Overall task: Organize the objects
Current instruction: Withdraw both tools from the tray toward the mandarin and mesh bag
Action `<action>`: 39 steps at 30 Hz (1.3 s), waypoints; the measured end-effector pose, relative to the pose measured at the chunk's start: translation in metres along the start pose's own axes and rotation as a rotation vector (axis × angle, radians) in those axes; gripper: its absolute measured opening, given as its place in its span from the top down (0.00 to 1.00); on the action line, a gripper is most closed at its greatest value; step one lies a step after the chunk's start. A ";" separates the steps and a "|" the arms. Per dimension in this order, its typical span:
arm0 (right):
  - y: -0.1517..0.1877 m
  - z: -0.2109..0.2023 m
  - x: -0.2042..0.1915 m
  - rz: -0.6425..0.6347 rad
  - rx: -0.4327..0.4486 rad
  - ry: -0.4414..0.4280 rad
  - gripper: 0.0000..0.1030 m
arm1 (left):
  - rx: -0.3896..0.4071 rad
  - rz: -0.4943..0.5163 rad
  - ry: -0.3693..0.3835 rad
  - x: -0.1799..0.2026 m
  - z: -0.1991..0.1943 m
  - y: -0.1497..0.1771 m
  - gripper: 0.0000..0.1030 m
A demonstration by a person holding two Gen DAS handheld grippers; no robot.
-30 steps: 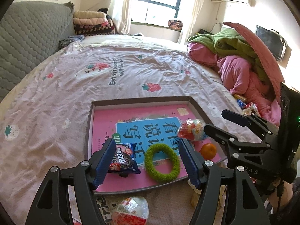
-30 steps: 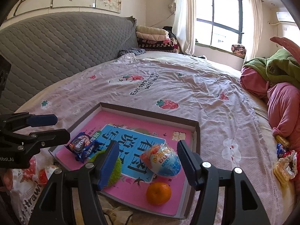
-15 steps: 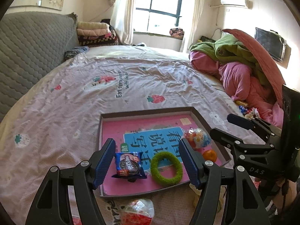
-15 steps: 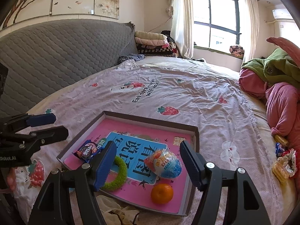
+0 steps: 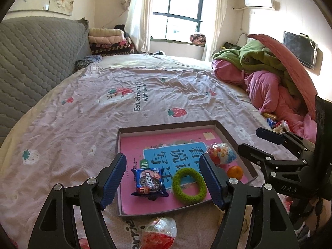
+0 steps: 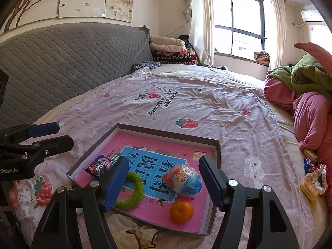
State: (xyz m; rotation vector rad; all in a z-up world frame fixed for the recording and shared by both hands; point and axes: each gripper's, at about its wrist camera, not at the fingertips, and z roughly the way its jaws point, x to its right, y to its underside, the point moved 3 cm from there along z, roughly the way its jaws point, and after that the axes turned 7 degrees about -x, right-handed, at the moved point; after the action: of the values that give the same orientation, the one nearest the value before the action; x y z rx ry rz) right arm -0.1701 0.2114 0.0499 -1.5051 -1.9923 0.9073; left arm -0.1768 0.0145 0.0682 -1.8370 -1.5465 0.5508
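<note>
Hovering over the near end of the bed (image 5: pixel 145 95), both grippers point down toward a shallow tray (image 5: pixel 166 125) lying on the strawberry sheet. The left gripper (image 5: pixel 164 178) has its jaws opening, wide apart, with nothing pressed between the blue pads (image 5: pixel 113 179). Seen past them, an Oreo pack (image 5: pixel 149 181) lies on the tray's pink floor, nearer the left finger, and a green ring (image 5: pixel 189 186) lies just beside it, nearer the right finger; neither touches the pads. A wrapped egg (image 5: pixel 158 235) sits on the sheet outside the tray's near wall, below the gripper.

The right gripper (image 6: pixel 164 181) also stands released, jaws wide and empty. In its view a second egg (image 6: pixel 183 179), blue and orange, lies on the tray (image 6: pixel 168 132) between the two fingers but beyond them, clear of both. An orange (image 6: pixel 181 211) rests just beside it, toward the tray's near edge, and the ring (image 6: pixel 132 191) is partly hidden behind the left finger. The Oreo pack (image 6: pixel 99 166) lies toward the tray's left corner, well apart from this gripper.

Off to the right a heap of pink and green bedding (image 5: pixel 269 78) is piled, with a few small snacks (image 6: pixel 313 178) on the sheet at its foot.
</note>
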 end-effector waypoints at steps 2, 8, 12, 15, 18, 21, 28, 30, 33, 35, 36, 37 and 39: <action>0.001 -0.002 -0.001 0.000 0.003 -0.001 0.32 | 0.005 -0.003 -0.003 -0.002 -0.004 0.001 0.28; 0.005 -0.009 -0.006 -0.010 0.009 0.010 0.32 | 0.022 -0.015 -0.006 -0.007 -0.014 0.002 0.28; 0.004 -0.015 -0.007 -0.013 0.022 0.010 0.32 | 0.030 -0.036 -0.006 -0.015 -0.020 0.001 0.28; 0.003 -0.021 -0.007 -0.010 0.035 0.014 0.32 | 0.034 -0.047 -0.012 -0.020 -0.024 0.001 0.28; 0.004 -0.025 -0.008 -0.014 0.043 0.021 0.32 | 0.035 -0.056 -0.018 -0.026 -0.027 0.002 0.28; 0.005 -0.028 -0.008 -0.012 0.047 0.022 0.32 | 0.038 -0.067 -0.021 -0.032 -0.030 0.004 0.28; 0.012 -0.041 -0.005 -0.003 0.062 0.024 0.32 | 0.029 -0.093 -0.027 -0.043 -0.036 0.016 0.28; 0.015 -0.049 0.000 0.006 0.077 0.033 0.32 | 0.031 -0.095 -0.028 -0.045 -0.038 0.018 0.28; 0.020 -0.054 0.006 0.024 0.085 0.031 0.32 | 0.038 -0.088 -0.028 -0.044 -0.042 0.020 0.28; 0.023 -0.056 0.008 0.023 0.082 0.046 0.32 | 0.040 -0.083 -0.026 -0.043 -0.044 0.021 0.28; 0.024 -0.057 0.010 0.025 0.082 0.050 0.32 | 0.042 -0.082 -0.026 -0.042 -0.045 0.022 0.28; 0.026 -0.058 0.011 0.030 0.085 0.051 0.32 | 0.045 -0.078 -0.026 -0.041 -0.046 0.024 0.28; 0.028 -0.059 0.012 0.038 0.081 0.047 0.32 | 0.042 -0.073 -0.025 -0.041 -0.047 0.026 0.28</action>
State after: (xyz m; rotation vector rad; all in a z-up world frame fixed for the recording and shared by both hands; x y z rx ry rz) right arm -0.1133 0.2408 0.0681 -1.5104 -1.8771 0.9480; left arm -0.1348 -0.0381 0.0779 -1.7416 -1.5997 0.5706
